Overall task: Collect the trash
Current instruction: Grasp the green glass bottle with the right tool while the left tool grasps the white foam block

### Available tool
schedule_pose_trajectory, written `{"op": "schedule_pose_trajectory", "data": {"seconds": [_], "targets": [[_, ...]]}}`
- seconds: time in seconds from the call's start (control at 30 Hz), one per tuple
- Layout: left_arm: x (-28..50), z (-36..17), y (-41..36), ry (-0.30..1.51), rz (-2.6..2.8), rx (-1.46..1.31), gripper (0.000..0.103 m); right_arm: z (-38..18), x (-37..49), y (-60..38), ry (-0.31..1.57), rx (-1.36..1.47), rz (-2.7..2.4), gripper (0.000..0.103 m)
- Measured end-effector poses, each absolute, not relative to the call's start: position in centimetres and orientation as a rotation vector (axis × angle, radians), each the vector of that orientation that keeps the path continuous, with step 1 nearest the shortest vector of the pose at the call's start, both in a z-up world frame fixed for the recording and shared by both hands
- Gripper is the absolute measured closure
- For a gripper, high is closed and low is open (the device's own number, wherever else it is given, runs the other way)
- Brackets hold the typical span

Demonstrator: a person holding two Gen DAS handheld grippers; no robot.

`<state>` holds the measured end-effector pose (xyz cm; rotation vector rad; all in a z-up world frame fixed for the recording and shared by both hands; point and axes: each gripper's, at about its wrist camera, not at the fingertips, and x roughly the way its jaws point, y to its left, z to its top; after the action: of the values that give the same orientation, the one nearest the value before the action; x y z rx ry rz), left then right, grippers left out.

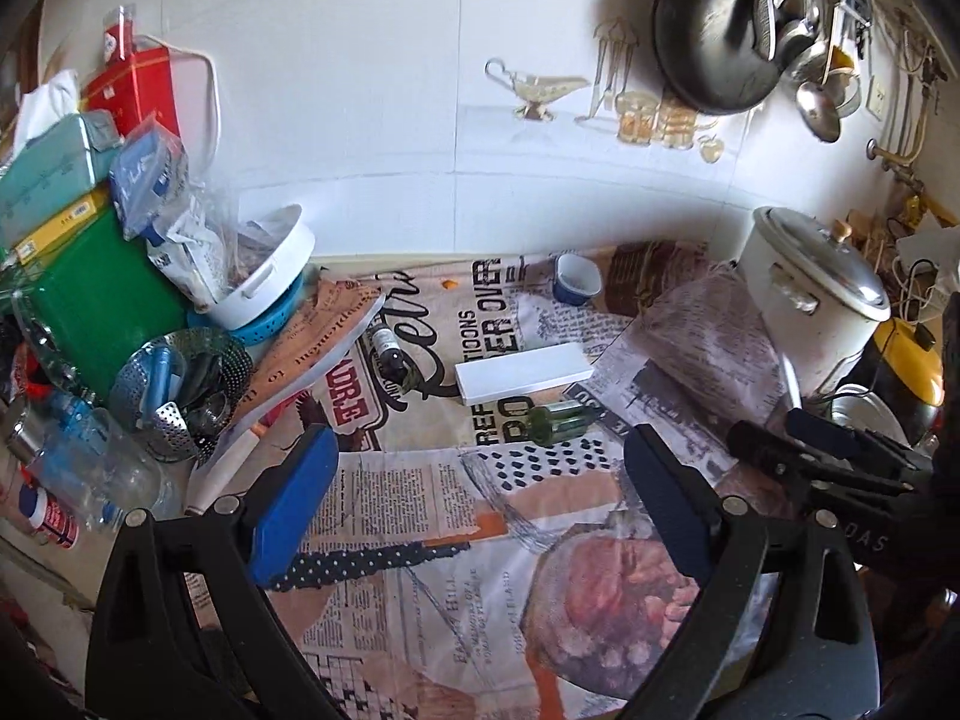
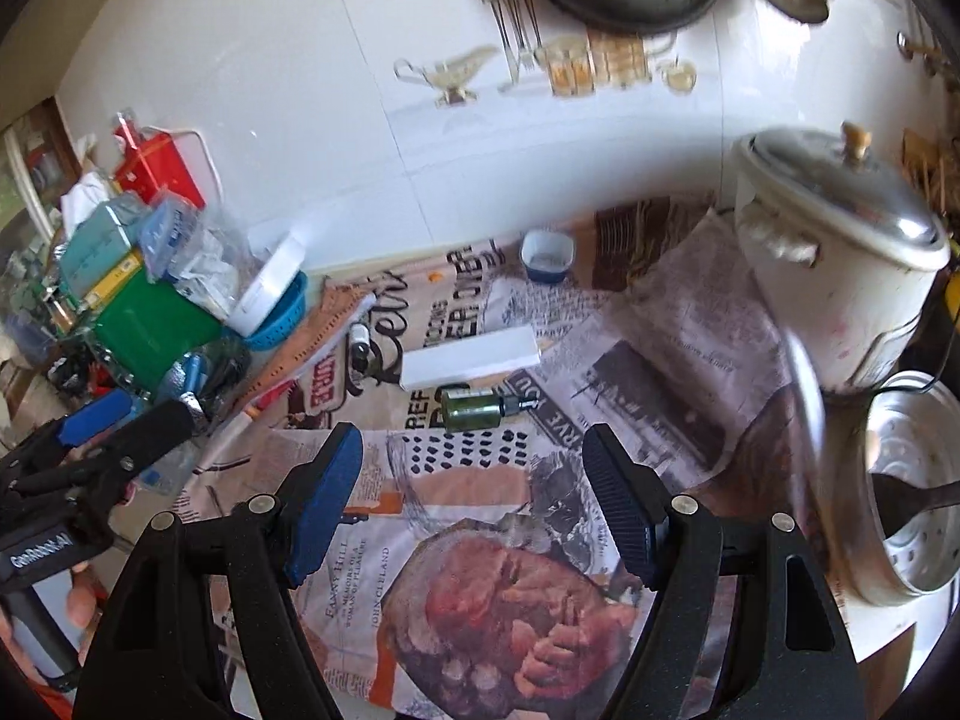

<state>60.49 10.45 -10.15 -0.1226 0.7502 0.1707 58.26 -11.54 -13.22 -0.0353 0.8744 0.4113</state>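
A small green glass bottle [image 2: 480, 411] lies on its side on the newspaper-covered worktop [image 2: 660, 372], its metal neck pointing right. Touching or just behind it lies a flat white box [image 2: 471, 357], and left of that a dark little bottle [image 2: 360, 345] with a white cap. That makes two bottles and one box in the open middle. Further back stands one small blue cup [image 2: 547, 257], white inside; I cannot tell its contents. At right stands a white lidded pot [image 2: 840, 276], with a perforated metal steamer [image 2: 912, 498] holding a dark spoon. The right gripper [image 2: 474, 504] and left gripper [image 1: 480, 498] both hover with jaws wide, holding nothing.
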Motion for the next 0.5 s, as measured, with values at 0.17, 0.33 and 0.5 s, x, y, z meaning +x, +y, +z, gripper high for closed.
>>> {"op": "schedule_pose_trajectory", "data": {"seconds": [0.17,0.33,0.5], "targets": [[64.5,-12.7,14.5,0.832,0.157,-0.108,0.007,-18.0,62.4,-8.4,0.989,-0.042,0.366,0.03],[68.1,-15.8,17.8,0.92,0.135,-0.091,0.007,-22.2,66.2,-5.5,1.069,-0.045,0.327,0.03],[71.6,-19.4,19.2,1.003,0.099,-0.076,0.007,-25.6,69.1,-4.8,1.129,-0.043,0.273,0.03]]}}
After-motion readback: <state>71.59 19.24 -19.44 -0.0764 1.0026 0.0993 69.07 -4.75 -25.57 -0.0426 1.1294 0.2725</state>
